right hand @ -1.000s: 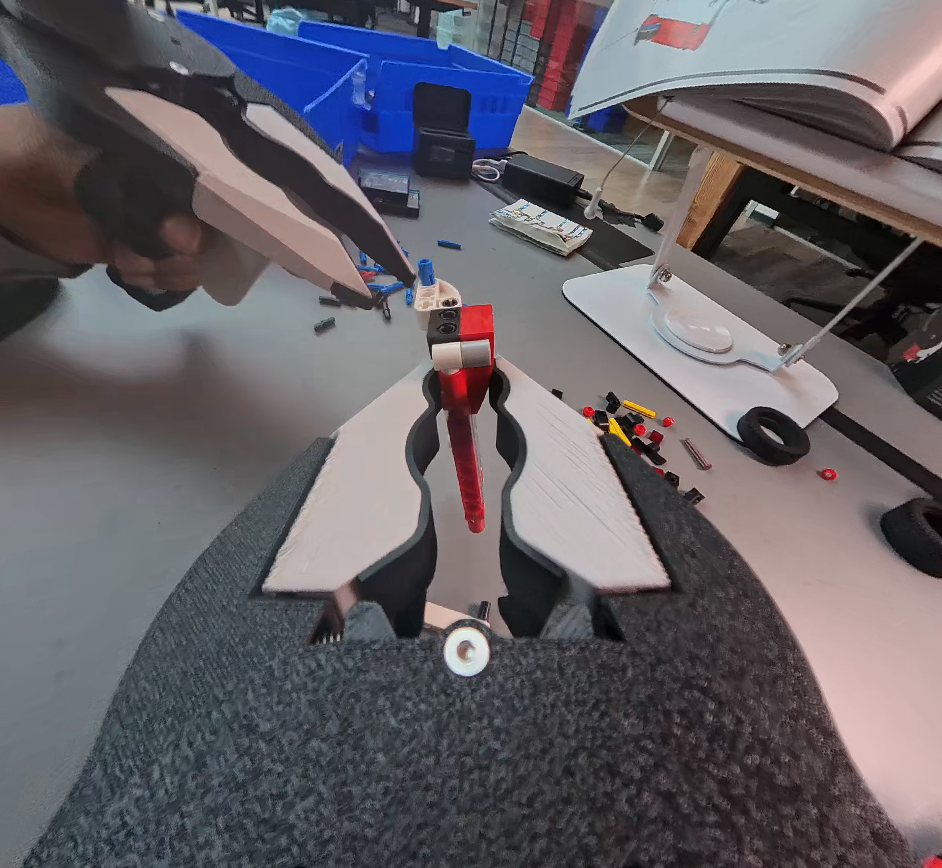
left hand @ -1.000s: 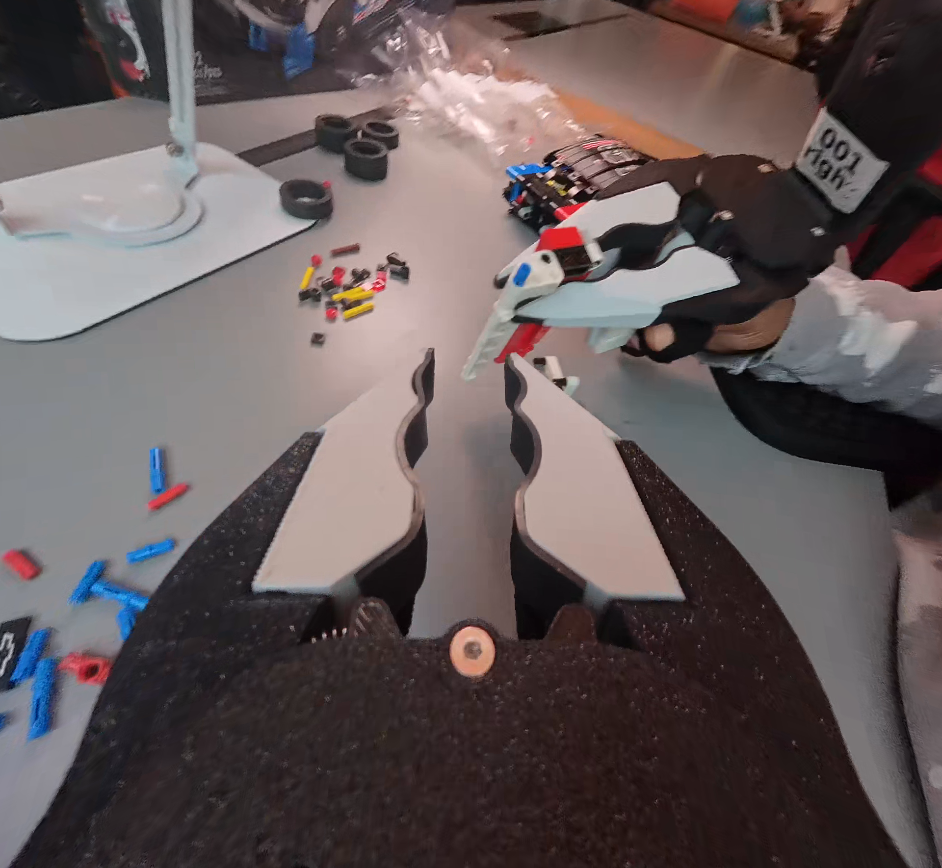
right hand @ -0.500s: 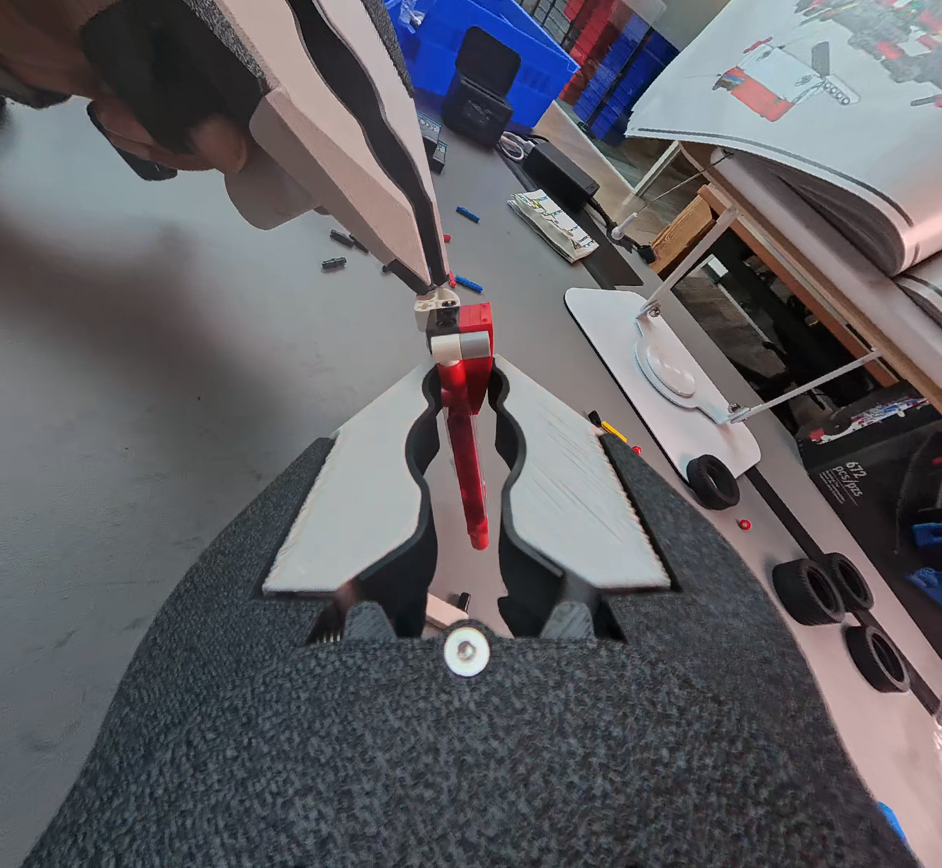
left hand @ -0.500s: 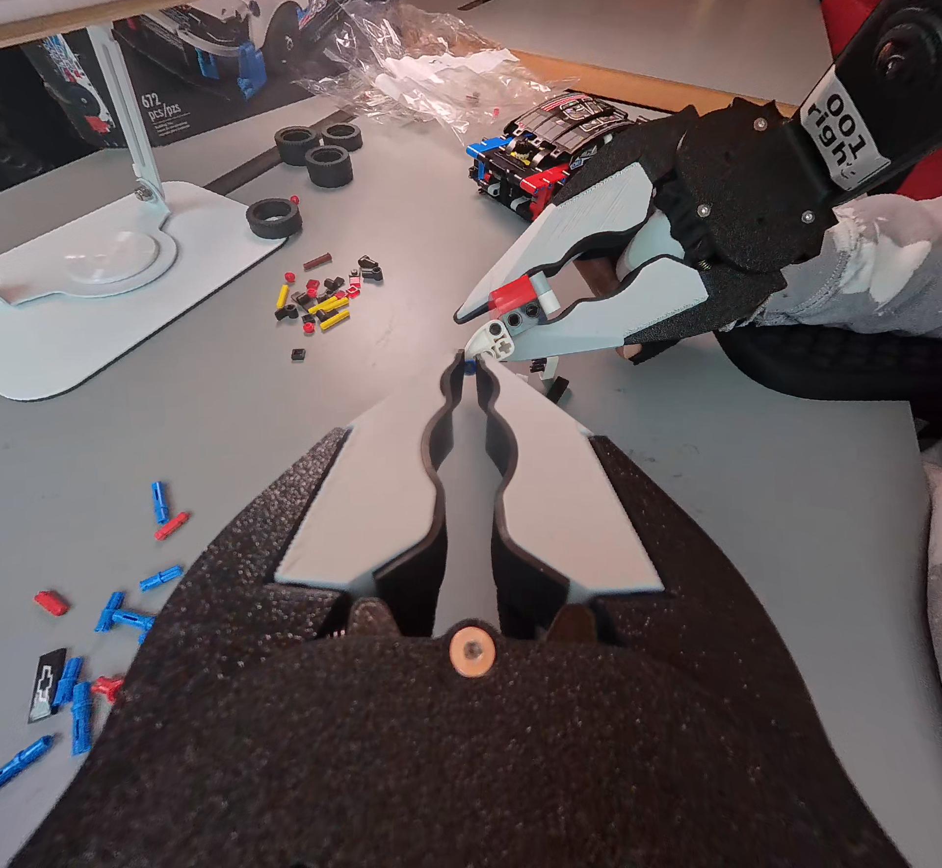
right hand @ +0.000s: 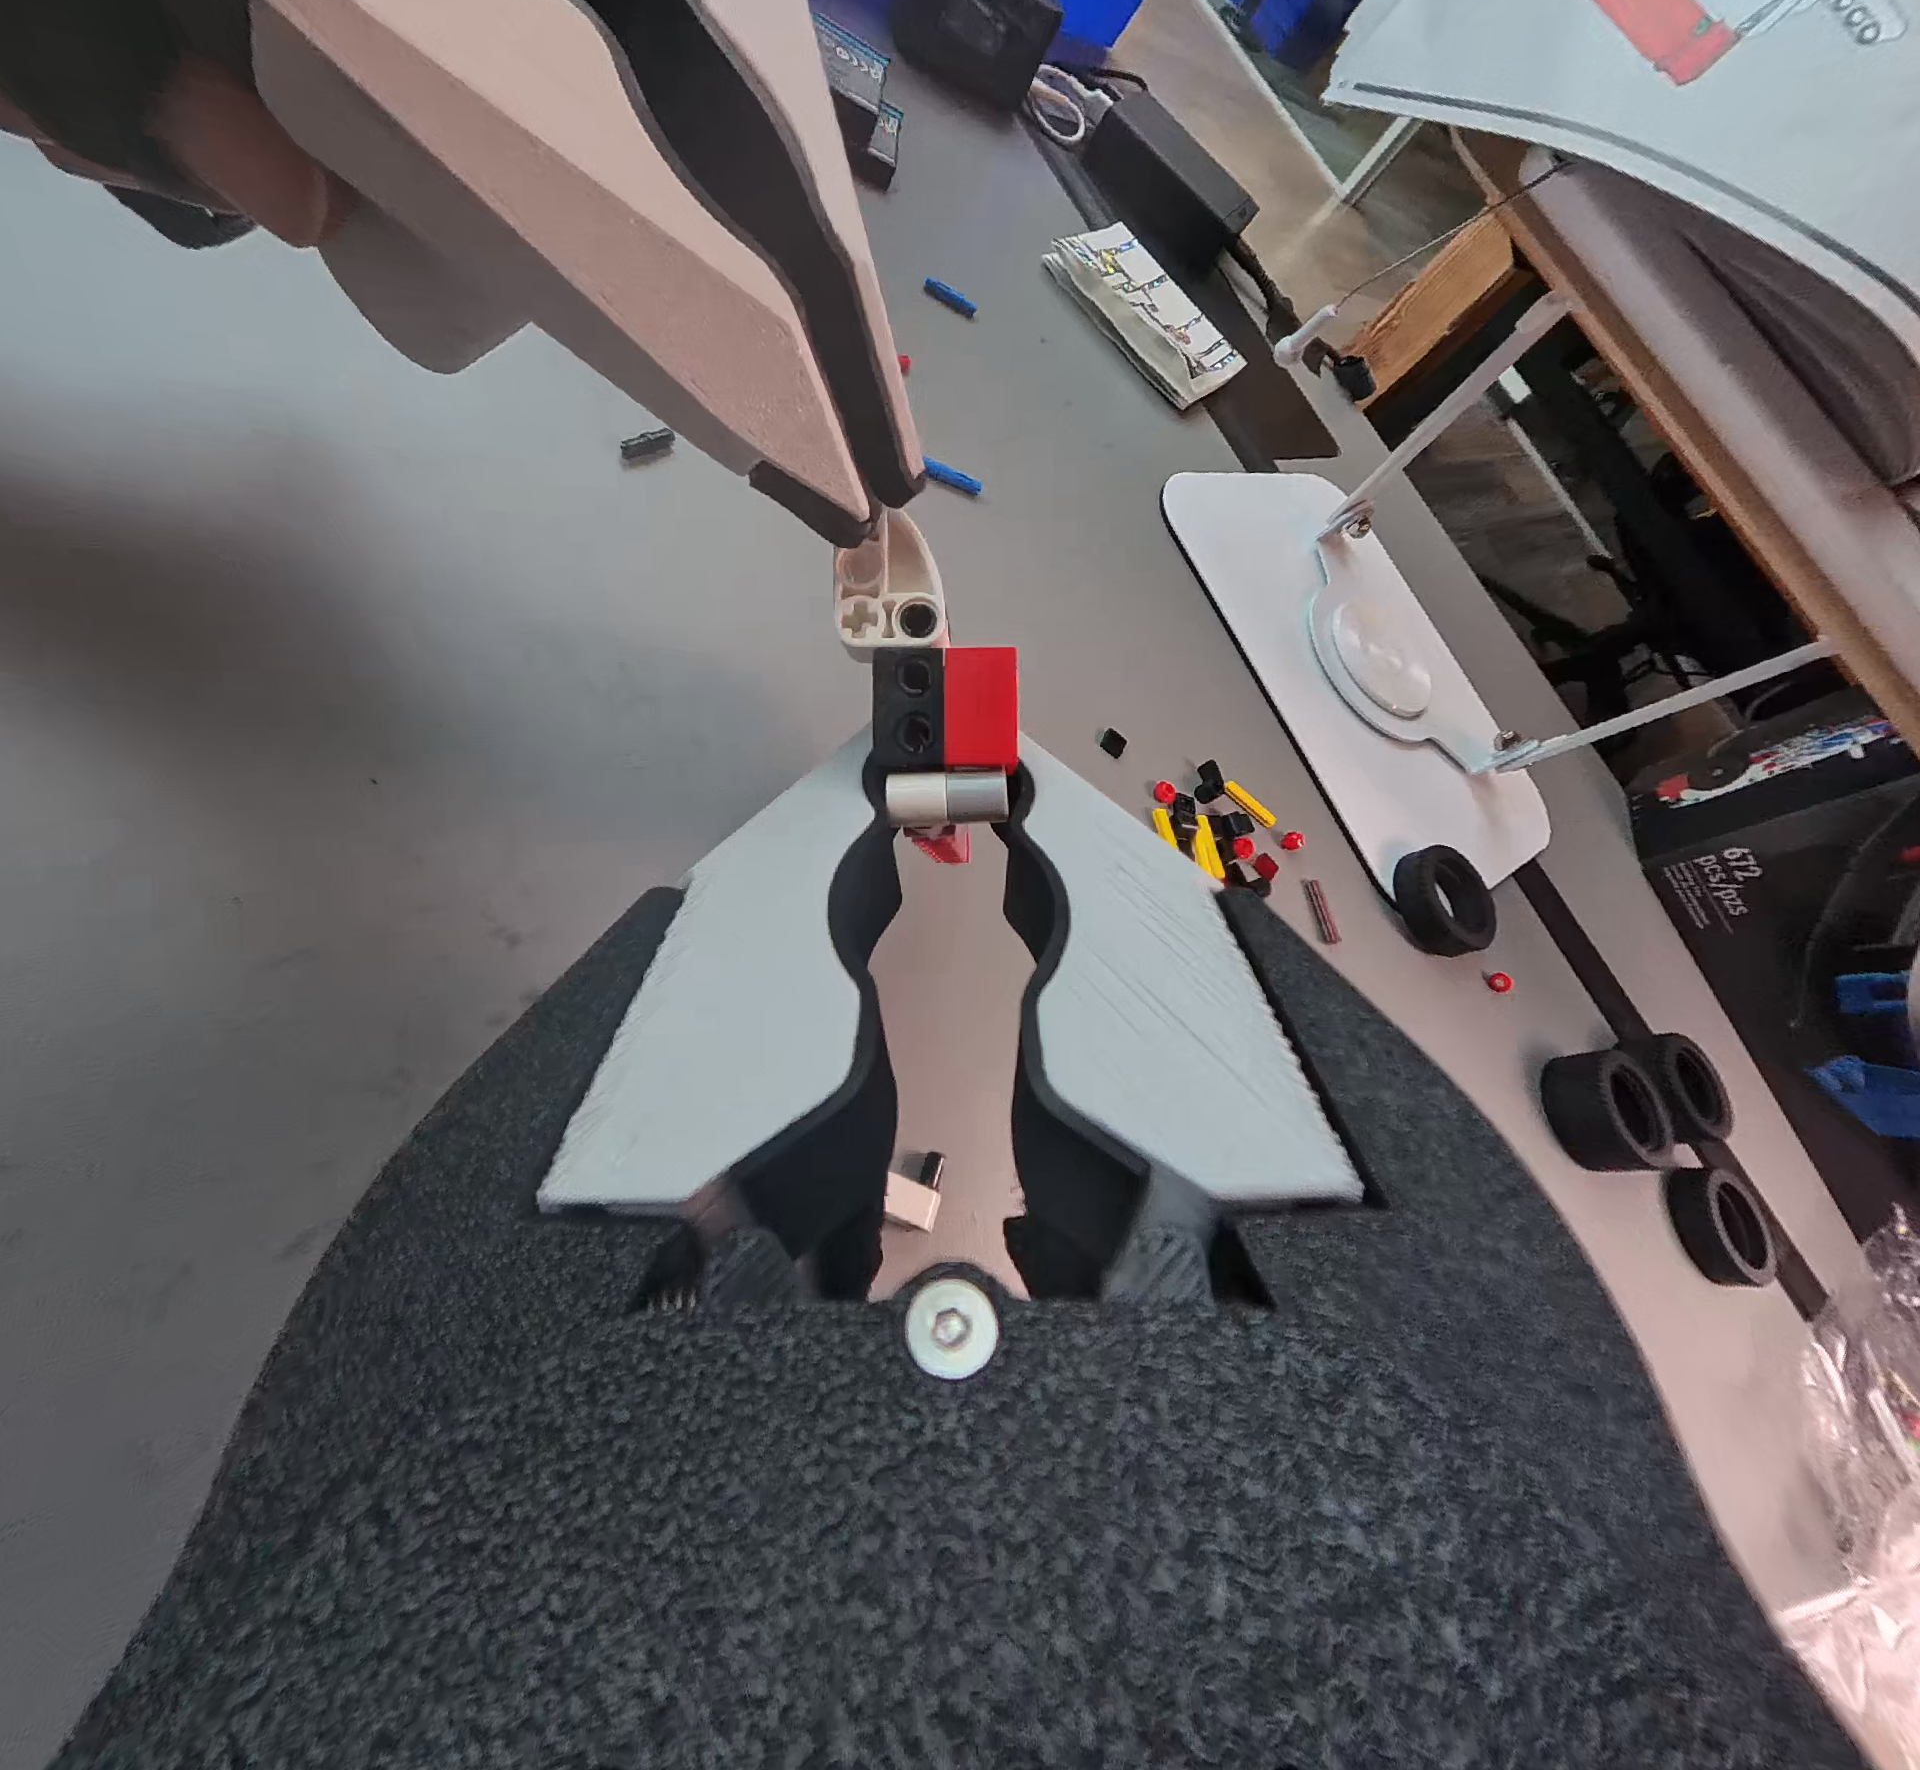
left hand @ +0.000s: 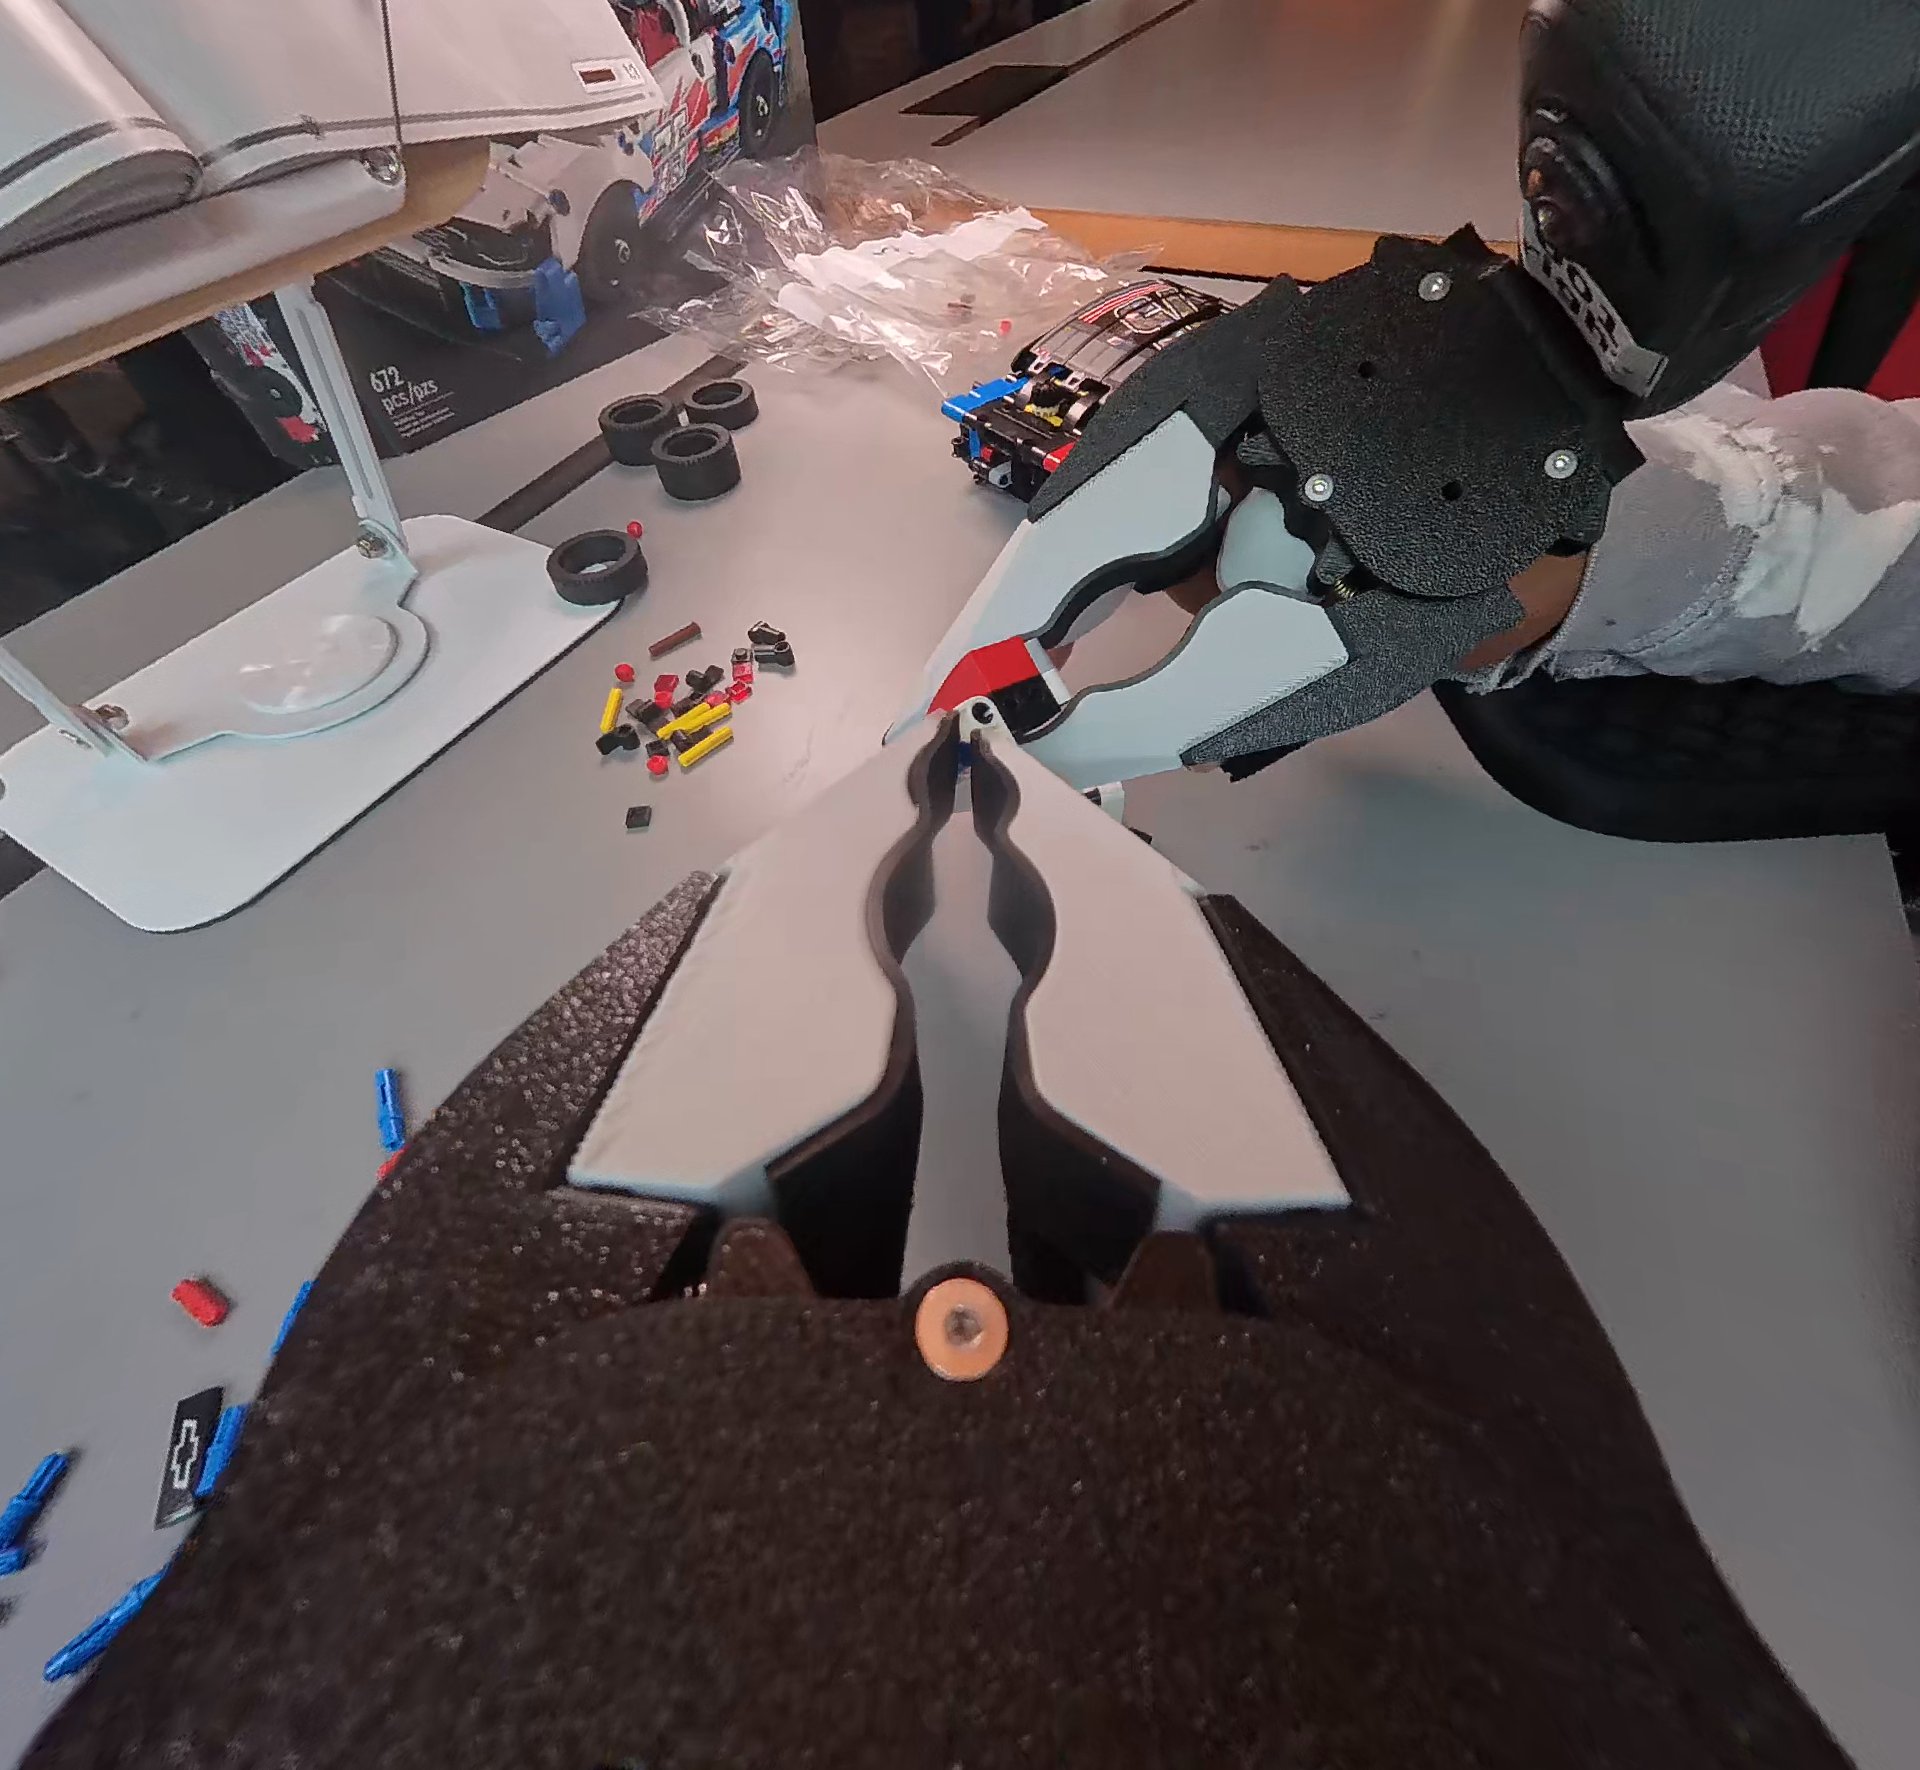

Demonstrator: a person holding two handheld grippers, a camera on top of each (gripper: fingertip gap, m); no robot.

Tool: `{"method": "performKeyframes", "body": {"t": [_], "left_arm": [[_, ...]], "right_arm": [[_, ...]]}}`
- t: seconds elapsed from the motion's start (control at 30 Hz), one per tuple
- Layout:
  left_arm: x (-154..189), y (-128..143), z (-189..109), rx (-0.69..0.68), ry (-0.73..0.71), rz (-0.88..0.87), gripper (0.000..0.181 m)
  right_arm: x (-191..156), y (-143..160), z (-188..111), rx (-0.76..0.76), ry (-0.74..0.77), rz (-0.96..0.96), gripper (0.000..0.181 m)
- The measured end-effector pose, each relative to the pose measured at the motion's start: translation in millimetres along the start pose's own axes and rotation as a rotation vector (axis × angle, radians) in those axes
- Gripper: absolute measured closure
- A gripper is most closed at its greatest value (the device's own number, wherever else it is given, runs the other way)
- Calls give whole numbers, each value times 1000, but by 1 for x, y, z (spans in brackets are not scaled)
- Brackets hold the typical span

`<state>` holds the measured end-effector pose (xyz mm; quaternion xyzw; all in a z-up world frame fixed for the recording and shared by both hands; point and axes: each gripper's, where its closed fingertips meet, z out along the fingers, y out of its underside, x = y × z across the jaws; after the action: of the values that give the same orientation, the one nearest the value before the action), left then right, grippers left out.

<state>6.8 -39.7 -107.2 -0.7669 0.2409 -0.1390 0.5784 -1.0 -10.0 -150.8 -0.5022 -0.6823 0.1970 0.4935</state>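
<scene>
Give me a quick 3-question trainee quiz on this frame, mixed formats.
1. True or false: the right gripper is empty.
2. Multiple choice: the left gripper has its tips at (A) a black tire, (B) the white connector piece on the end of the red and black brick assembly, (C) the clear plastic bag.
3. Fill in: the loose pile of small yellow, red and black parts lies on the table close to the base of the white ____.

Key: 1 false; 2 B; 3 stand.
</scene>
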Motion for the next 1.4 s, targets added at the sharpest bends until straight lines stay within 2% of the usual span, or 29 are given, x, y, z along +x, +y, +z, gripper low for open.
{"method": "performKeyframes", "body": {"t": [0.1,0.2,0.23,0.3,0.37,0.4,0.53,0.6,0.63,0.67,0.73,0.8,0.87,0.9,0.97,1.13,1.4], "left_arm": [[5,-4,0,15,33,12,181],[5,-12,-3,73,101,-100,181],[5,-16,-5,103,133,-150,181],[8,-20,-7,150,184,-224,181],[14,-21,-4,170,220,-259,181],[17,-22,-3,178,236,-271,181],[19,-25,-5,192,242,-277,181],[17,-45,-19,292,280,-334,181],[9,-54,-27,323,251,-345,181],[1,-57,-33,326,203,-304,181],[-11,-49,-37,268,127,-246,181],[-19,-26,-30,166,95,-263,181],[-14,-18,-25,159,123,-282,181],[-9,-16,-22,146,145,-285,181],[-2,-14,-16,125,170,-268,169],[12,-7,-7,70,204,-212,174],[13,-6,-3,35,108,-40,178]], "right_arm": [[-6,-4,-3,59,-98,108,167],[-4,-18,-17,260,-148,142,164],[-4,-26,-24,330,-156,130,154],[-8,-35,-29,395,-189,132,147],[-10,-45,-31,438,-193,135,150],[-12,-48,-31,447,-189,131,158],[-12,-46,-28,400,-191,127,162],[-13,-19,-14,252,-165,91,162],[-14,-10,-11,240,-175,122,162],[-13,-14,-17,276,-198,188,162],[-3,-27,-24,316,-162,192,162],[-2,-36,-24,329,-160,169,161],[-6,-40,-23,330,-151,117,161],[-8,-39,-22,325,-148,103,161],[-12,-38,-21,318,-156,98,161],[-16,-45,-24,333,-148,75,162],[-18,-41,-23,276,-131,33,162]]}}
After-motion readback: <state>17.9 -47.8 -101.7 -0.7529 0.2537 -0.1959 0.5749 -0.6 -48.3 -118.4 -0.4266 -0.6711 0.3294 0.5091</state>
